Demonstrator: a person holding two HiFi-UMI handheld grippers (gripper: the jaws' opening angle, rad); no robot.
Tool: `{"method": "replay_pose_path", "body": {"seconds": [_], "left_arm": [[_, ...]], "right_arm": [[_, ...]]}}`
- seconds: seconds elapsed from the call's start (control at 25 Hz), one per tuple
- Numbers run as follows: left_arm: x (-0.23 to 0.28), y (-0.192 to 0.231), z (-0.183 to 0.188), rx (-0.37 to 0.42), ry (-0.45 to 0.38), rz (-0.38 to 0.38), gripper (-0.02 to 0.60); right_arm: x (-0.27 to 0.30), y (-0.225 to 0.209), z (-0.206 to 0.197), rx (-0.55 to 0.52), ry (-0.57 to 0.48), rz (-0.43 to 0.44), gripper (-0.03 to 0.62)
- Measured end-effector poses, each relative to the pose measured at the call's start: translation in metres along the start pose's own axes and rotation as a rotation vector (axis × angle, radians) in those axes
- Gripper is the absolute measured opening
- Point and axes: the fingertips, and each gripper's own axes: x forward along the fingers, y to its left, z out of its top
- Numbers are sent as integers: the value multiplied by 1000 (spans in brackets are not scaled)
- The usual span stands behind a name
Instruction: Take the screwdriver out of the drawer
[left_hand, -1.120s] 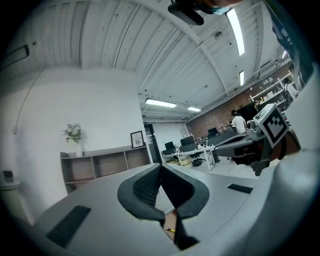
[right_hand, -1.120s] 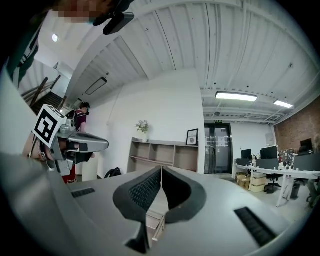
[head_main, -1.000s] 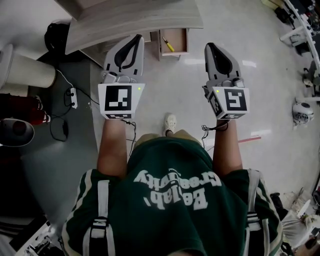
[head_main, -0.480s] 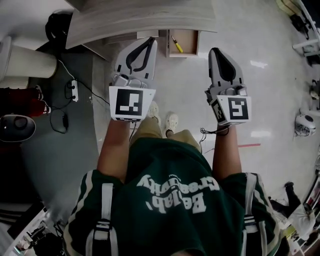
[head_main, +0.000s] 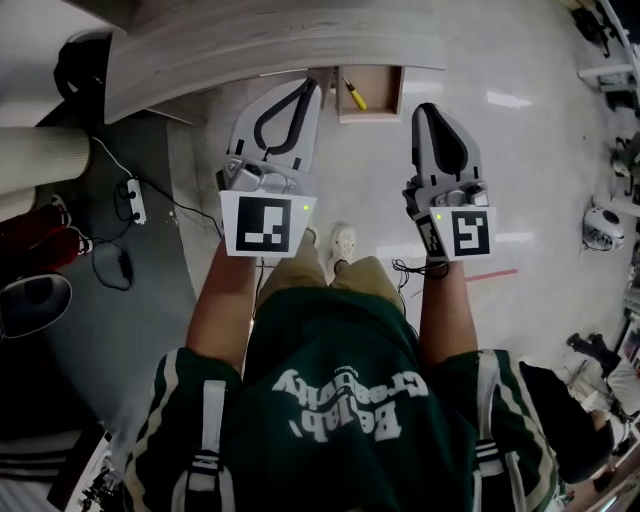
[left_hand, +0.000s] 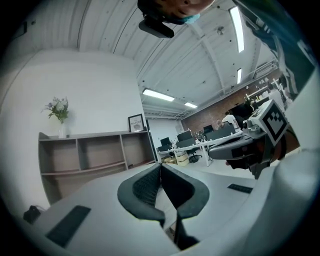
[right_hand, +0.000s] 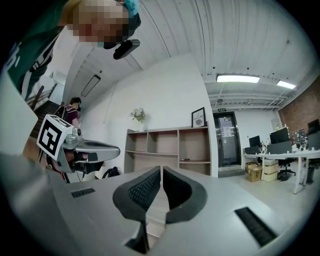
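The screwdriver (head_main: 353, 94), yellow-handled, lies in an open wooden drawer (head_main: 368, 116) under the edge of the light wood desk (head_main: 270, 45). My left gripper (head_main: 308, 88) is held level just left of the drawer, its tips near the desk edge. My right gripper (head_main: 428, 108) is just right of the drawer. Neither touches the drawer or the screwdriver. In the left gripper view the left gripper (left_hand: 160, 167) has its tips together with nothing between them. The right gripper (right_hand: 161, 170) looks the same in its own view.
A power strip (head_main: 130, 190) with cables lies on the grey floor mat at left, beside a pale cylinder (head_main: 40, 160). The person's shoe (head_main: 342, 245) stands below the drawer. Red tape (head_main: 495, 274) marks the floor at right. An open shelf unit (right_hand: 170, 145) stands ahead.
Both grippers have moved forward and lower, from well short of the desk to either side of the open drawer. Their jaws have stayed together.
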Motion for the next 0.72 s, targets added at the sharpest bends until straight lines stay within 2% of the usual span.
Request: {"method": "replay_pose_path", "body": {"seconds": [0.16, 0.32, 0.6, 0.72], "left_arm": [[27, 6, -49, -33, 9, -49, 18], [49, 1, -86, -65, 36, -83, 18], [93, -19, -159, -74, 95, -83, 18], [108, -27, -191, -104, 117, -72, 18]], "right_arm": [[30, -12, -30, -8, 23, -30, 37], [45, -26, -64, 34, 53, -46, 37], [73, -47, -147, 12, 131, 26, 38], [82, -53, -186, 7, 167, 59, 38]]}}
